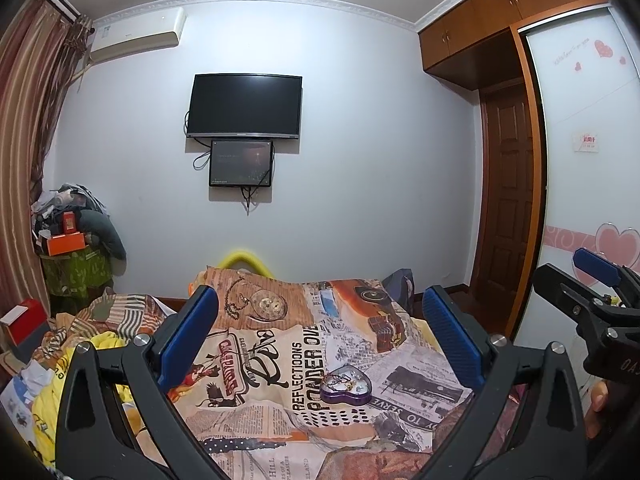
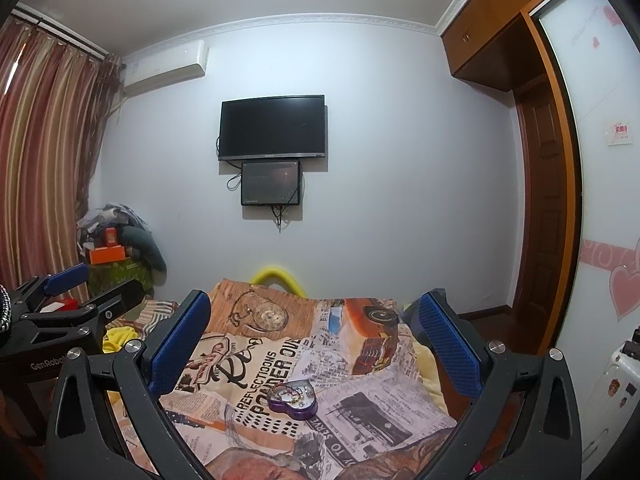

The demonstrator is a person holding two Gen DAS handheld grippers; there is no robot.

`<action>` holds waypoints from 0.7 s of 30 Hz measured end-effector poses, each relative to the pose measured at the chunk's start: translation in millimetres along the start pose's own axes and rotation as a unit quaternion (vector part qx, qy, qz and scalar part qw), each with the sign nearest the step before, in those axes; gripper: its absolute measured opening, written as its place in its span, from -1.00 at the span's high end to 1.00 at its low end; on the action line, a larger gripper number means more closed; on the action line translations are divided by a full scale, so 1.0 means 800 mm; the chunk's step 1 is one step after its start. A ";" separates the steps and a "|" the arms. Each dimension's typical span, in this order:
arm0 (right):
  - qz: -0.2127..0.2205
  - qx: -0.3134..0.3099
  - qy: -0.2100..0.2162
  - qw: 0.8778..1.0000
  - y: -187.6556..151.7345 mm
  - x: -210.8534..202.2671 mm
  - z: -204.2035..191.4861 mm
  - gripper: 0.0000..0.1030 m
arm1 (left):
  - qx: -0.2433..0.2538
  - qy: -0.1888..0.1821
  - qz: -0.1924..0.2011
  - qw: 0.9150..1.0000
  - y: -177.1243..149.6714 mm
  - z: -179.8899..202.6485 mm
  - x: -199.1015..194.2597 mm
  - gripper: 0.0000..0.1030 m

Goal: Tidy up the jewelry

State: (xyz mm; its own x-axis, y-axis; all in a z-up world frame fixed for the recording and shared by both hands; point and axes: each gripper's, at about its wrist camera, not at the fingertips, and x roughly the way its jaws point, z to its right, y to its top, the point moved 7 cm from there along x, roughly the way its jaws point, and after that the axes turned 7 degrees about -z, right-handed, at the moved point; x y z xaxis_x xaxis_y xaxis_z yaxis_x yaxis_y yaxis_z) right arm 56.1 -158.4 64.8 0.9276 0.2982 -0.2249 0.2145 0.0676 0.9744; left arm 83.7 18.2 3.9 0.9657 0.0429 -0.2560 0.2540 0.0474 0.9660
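Both sets of tongs are hanging wide apart over the bed right now, gripping nothing: the left tongs (image 1: 320, 320) and the right tongs (image 2: 316, 324) are both looking down at the same spot. The thing to sort is a little purple heart-shaped box (image 1: 346, 390) that's sitting on the newspaper-print bedspread (image 1: 280, 360), out in front of both and touching neither. There's a tangle of chain jewelry (image 2: 289, 393) lying in it, or maybe under a clear lid, I can't tell. I'm guessing the box is light, rigid and a bit slick, so it's probably going to skate on the soft cover; pinching across its flat sides looks safest. The chains are looking thin and snaggy. The room is a bedroom, with a wall TV (image 1: 245, 106), striped curtains (image 2: 40, 152) and a wardrobe (image 1: 500, 32).
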 end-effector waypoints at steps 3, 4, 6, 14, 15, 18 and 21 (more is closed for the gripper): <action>0.000 0.000 0.000 1.000 0.000 0.000 0.000 -1.00 | 0.001 -0.001 -0.002 1.000 0.000 0.001 0.000 -0.99; 0.000 0.000 0.000 1.000 -0.001 0.001 0.000 -1.00 | 0.001 -0.001 -0.002 1.000 0.001 0.001 0.000 -0.99; -0.001 0.000 0.000 1.000 0.000 0.000 0.000 -1.00 | 0.002 -0.002 -0.002 1.000 0.001 0.001 0.000 -0.99; -0.001 0.002 0.000 1.000 0.001 0.000 0.002 -1.00 | 0.002 -0.004 -0.003 1.000 0.002 0.002 0.001 -0.99; -0.001 0.002 0.000 1.000 0.001 0.001 0.001 -1.00 | 0.003 -0.004 -0.003 1.000 0.002 0.002 0.001 -0.99; -0.002 0.002 0.000 1.000 0.001 0.000 0.002 -1.00 | 0.004 -0.008 -0.006 1.000 0.001 0.004 0.001 -0.99; -0.003 0.004 0.000 1.000 0.001 -0.001 0.003 -1.00 | 0.004 -0.008 -0.006 1.000 0.001 0.004 0.000 -0.99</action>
State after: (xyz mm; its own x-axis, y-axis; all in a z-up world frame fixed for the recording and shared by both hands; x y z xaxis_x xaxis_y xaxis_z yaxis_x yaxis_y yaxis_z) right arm 55.8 -160.8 65.6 0.9267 0.2973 -0.2301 0.2217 0.0621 0.9731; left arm 84.4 14.9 4.9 0.9631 0.0264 -0.2679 0.2668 0.0401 0.9629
